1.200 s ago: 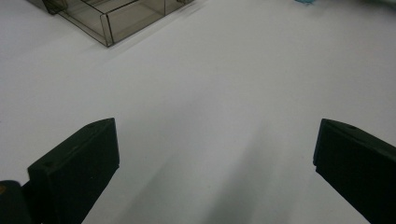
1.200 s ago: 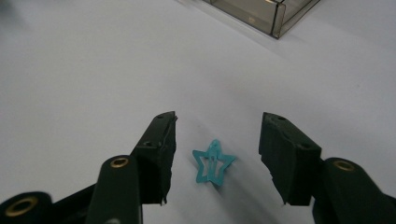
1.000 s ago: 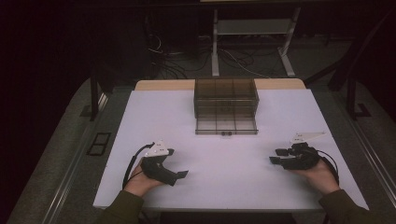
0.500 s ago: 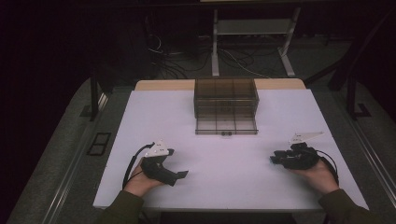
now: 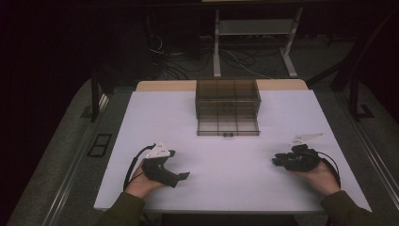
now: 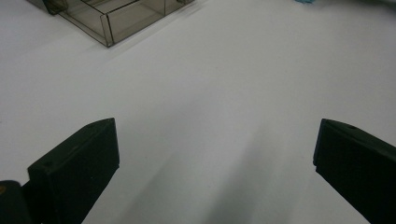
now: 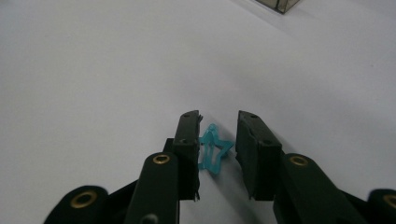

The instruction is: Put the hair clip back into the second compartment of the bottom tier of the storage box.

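A small translucent blue star-shaped piece sits between the two black jaws of my right gripper, which are drawn in against its sides and hold it just over the white table. In the high view the right gripper is at the table's right front, pointing left. My left gripper is at the left front, pointing right. Its jaws stand wide apart with nothing between them in the left gripper view.
A smoky transparent drawer box with divided compartments stands at the back middle of the table, its lowest drawer pulled out. Its corner shows in the left gripper view. Cables and a metal stand lie on the dark floor beyond.
Both hands stay almost still; the right gripper shifts only slightly.
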`<state>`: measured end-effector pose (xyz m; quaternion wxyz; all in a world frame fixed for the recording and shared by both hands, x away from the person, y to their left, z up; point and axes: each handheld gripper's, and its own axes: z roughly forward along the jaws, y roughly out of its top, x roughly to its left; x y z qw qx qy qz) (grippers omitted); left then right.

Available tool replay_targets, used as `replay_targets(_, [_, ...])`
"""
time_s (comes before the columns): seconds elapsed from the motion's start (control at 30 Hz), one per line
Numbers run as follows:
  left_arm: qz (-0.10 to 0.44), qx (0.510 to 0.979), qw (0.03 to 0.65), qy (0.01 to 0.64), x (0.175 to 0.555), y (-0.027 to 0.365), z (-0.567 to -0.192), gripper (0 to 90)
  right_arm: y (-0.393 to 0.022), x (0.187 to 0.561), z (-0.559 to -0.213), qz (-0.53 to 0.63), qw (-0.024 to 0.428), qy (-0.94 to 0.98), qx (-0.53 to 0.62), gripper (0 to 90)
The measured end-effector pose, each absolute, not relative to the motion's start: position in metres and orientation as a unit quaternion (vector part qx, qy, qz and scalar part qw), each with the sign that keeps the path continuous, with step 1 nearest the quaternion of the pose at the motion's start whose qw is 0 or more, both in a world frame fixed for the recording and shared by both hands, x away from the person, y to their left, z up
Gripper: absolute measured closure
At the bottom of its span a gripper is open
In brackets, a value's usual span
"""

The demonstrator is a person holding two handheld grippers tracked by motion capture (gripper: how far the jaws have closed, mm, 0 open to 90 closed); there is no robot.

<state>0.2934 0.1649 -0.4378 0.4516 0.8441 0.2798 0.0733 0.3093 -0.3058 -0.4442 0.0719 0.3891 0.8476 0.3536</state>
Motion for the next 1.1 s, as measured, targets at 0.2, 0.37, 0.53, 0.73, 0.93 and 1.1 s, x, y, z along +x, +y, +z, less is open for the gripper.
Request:
replay_targets(0.2, [0.074,0.844,0.451,0.28,0.293,0.165,-0.438,0.0,-0.303,0.309,-0.446,0.347,0.075,0.854,0.381,71.1])
replay_targets(0.37, [0.074,0.844,0.451,0.28,0.293,0.165,-0.437,0.0,-0.301,0.307,-0.446,0.34,0.088,0.859,0.373,73.3])
replay_targets(0.53, [0.075,0.844,0.451,0.281,0.293,0.166,-0.437,0.0,-0.297,0.303,-0.446,0.336,0.1,0.865,0.359,78.8])
replay_targets(0.73, [0.077,0.843,0.451,0.281,0.294,0.166,-0.438,0.0,-0.297,0.301,-0.448,0.338,0.105,0.866,0.352,82.5])
replay_targets(0.93, [0.078,0.843,0.452,0.281,0.293,0.165,-0.437,0.0,-0.296,0.299,-0.448,0.339,0.107,0.867,0.349,85.5])
replay_targets(1.1, [0.078,0.843,0.452,0.281,0.293,0.165,-0.437,0.0,-0.296,0.299,-0.447,0.341,0.104,0.867,0.348,87.6])
